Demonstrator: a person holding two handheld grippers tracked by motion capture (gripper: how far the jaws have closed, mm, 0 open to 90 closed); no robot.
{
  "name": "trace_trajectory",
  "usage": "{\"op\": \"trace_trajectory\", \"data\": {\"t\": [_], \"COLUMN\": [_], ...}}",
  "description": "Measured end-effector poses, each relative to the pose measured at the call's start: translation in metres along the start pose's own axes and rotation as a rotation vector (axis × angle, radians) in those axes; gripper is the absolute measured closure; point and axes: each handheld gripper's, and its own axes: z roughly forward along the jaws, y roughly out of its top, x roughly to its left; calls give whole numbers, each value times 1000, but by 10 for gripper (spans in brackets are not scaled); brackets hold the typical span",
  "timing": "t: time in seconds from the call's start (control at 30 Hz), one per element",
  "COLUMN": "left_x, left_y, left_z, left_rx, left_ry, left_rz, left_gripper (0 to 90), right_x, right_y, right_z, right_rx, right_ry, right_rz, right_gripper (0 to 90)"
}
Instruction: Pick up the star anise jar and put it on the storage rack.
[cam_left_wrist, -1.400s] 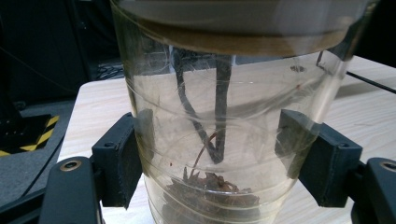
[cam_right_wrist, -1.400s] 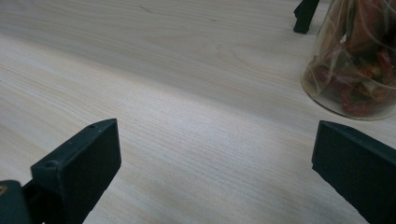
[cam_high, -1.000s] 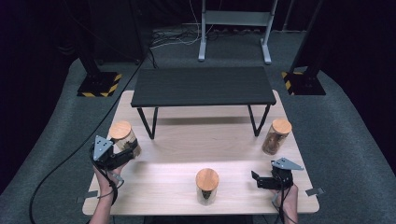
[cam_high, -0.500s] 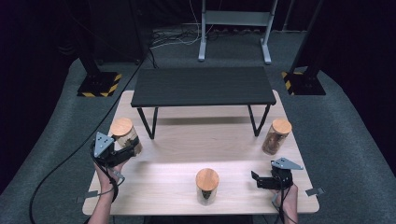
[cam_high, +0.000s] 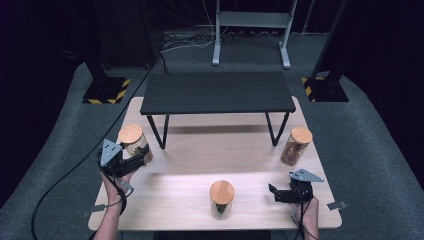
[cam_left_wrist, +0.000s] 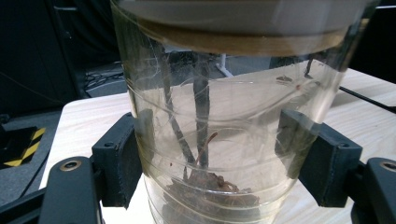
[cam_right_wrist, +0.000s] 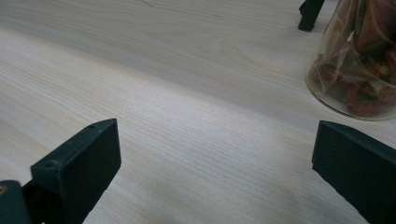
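Jar (cam_high: 135, 142) with a cork lid stands between the left gripper's (cam_high: 141, 161) fingers (cam_left_wrist: 119, 161), both pads against its glass; its lid runs off the left gripper view's top. Ahead of them lies pale wooden table (cam_high: 175, 205), a black shelf (cam_high: 217, 92), grey carpet, dark room. Middle jar (cam_high: 221, 199) stands apart. Right gripper (cam_high: 274, 193) fingers (cam_right_wrist: 77, 170) spread over bare wood; right jar (cam_high: 295, 145) beyond, cropped.

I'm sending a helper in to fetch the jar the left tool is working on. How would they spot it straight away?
Find the light wooden table with the small black bench standing on it. By the bench's left legs stands a clear jar with a wooden lid. Unlike the other two lidded jars, it has the left tool with its jaws on either side, and it holds only a few dark twigs and bits at the bottom.
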Motion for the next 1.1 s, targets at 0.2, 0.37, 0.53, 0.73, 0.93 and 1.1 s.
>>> {"op": "trace_trajectory", "data": {"t": [0.2, 0.37, 0.53, 0.73, 0.93, 1.1], "left_x": [0, 0, -2, -2, -3, -4], "left_y": [2, 4, 7, 11, 16, 20], "left_z": [1, 2, 2, 3, 4, 5], "left_rx": [2, -2, -5, -6, -10, -14], "left_ry": [-5, -10, -15, -17, -20, -25], "left_rz": [7, 1, 9, 15, 19, 20], "left_gripper": [245, 245, 245, 245, 245, 246], "right_x": [0, 1, 1, 1, 1, 1], "right_y": [0, 0, 0, 0, 0, 0], "right_z": [0, 0, 0, 0, 0, 0], "right_rx": [-4, -1, 3, 1, 5, 4], "right_ry": [0, 0, 0, -1, 1, 0], "right_rz": [-5, -9, -15, -15, -16, -15], "right_gripper": [4, 4, 4, 5, 4, 5]}}
